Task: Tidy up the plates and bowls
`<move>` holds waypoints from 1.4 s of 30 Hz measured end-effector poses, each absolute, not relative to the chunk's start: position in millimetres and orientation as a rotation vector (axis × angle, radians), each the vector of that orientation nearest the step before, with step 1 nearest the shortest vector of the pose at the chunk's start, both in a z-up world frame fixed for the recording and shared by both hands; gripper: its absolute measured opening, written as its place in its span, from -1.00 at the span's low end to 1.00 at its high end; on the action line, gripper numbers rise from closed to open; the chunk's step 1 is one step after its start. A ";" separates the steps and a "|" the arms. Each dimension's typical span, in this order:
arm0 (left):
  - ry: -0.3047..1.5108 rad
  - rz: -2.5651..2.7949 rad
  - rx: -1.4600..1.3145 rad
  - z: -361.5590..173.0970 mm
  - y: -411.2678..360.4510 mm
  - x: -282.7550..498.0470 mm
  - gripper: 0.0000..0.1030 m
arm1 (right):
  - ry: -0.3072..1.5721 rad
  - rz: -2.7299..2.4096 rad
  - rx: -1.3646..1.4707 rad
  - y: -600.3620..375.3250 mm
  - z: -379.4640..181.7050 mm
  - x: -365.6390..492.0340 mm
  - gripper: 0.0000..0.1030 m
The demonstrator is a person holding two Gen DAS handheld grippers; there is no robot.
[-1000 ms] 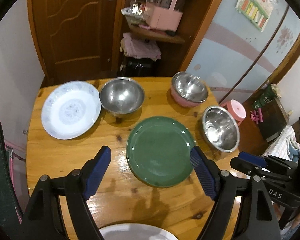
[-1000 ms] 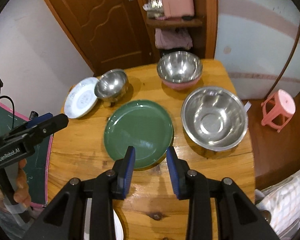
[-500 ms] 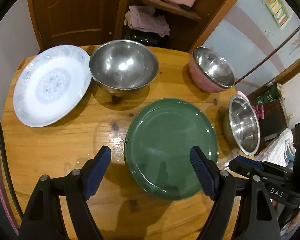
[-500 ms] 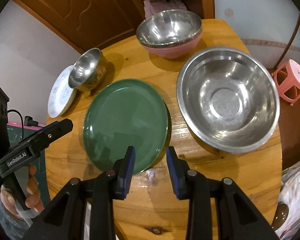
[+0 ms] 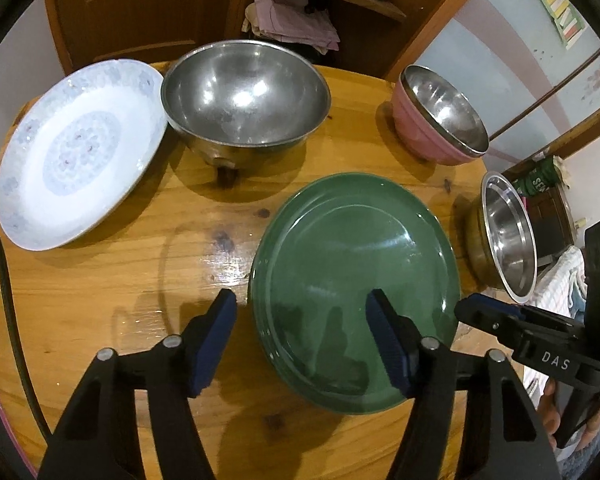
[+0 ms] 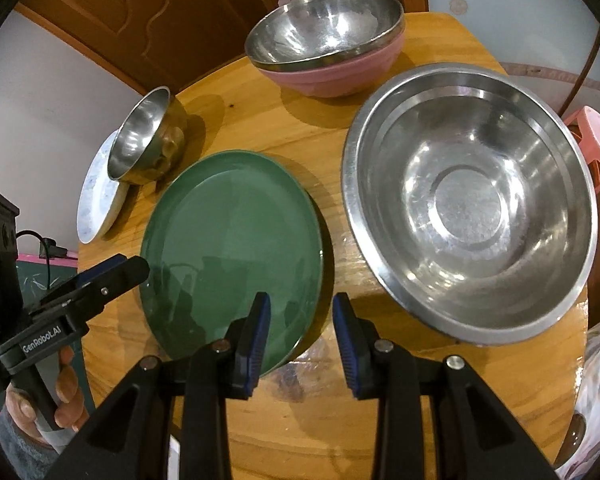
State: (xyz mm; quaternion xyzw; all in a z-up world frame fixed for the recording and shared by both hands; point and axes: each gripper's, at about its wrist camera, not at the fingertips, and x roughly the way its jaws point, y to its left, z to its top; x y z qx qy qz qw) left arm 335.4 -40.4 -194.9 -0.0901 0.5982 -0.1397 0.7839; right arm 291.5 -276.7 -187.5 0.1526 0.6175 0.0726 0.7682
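Observation:
A green plate [image 5: 356, 264] lies mid-table; it also shows in the right wrist view [image 6: 232, 248]. My left gripper [image 5: 302, 316] is open and empty, its jaws straddling the plate's left near rim. My right gripper [image 6: 302, 316] is open and empty, straddling the plate's right near rim. A white patterned plate [image 5: 76, 152] sits far left. A steel bowl [image 5: 244, 96] stands beside it. A steel bowl nested in a pink bowl [image 6: 328, 40] sits at the back. A wide steel bowl [image 6: 468, 200] is on the right.
The round wooden table [image 5: 100, 280] ends close to the wide bowl on the right. A wooden door [image 6: 140, 12] and shelf stand behind the table. A pink stool [image 6: 592, 140] is on the floor to the right.
Both grippers have moved forward and down toward the green plate, which now fills more of each view. The left jaws have narrowed somewhat. The white plate at the near edge has left the view.

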 end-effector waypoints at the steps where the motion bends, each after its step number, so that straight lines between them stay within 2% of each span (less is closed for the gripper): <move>1: 1.298 -0.305 -0.199 -196.9 -40.7 336.1 0.14 | 1.343 0.154 0.331 -277.5 -188.7 292.0 -0.38; 4: 1.309 -0.309 -0.201 -200.4 -40.1 336.2 0.12 | 1.351 0.155 0.325 -278.5 -191.6 293.4 -0.55; 12: 1.321 -0.322 -0.200 -201.8 -38.9 338.0 -0.05 | 1.361 0.155 0.313 -278.4 -192.1 298.1 -0.59; 13: 1.323 -0.323 -0.203 -202.4 -36.8 338.7 -0.09 | 1.360 0.155 0.311 -278.6 -192.1 298.1 -0.64; 19: 1.354 -0.322 -0.227 -210.3 -28.8 343.0 -0.30 | 1.366 0.153 0.310 -277.6 -197.0 301.4 -0.69; 22: 1.369 -0.324 -0.240 -213.9 -24.0 344.2 -0.48 | 1.369 0.151 0.319 -279.5 -199.3 302.4 -0.81; 29: 1.381 -0.329 -0.234 -218.6 -20.4 344.9 -0.69 | 1.366 0.149 0.308 -279.2 -198.2 302.8 -0.81; 39: 1.413 -0.319 -0.239 -228.3 -20.0 347.3 -0.72 | 1.366 0.149 0.302 -278.4 -199.3 302.4 -0.82; 42: 1.416 -0.333 -0.230 -228.1 -22.3 346.6 -0.80 | 1.367 0.148 0.302 -278.5 -199.5 302.1 -0.82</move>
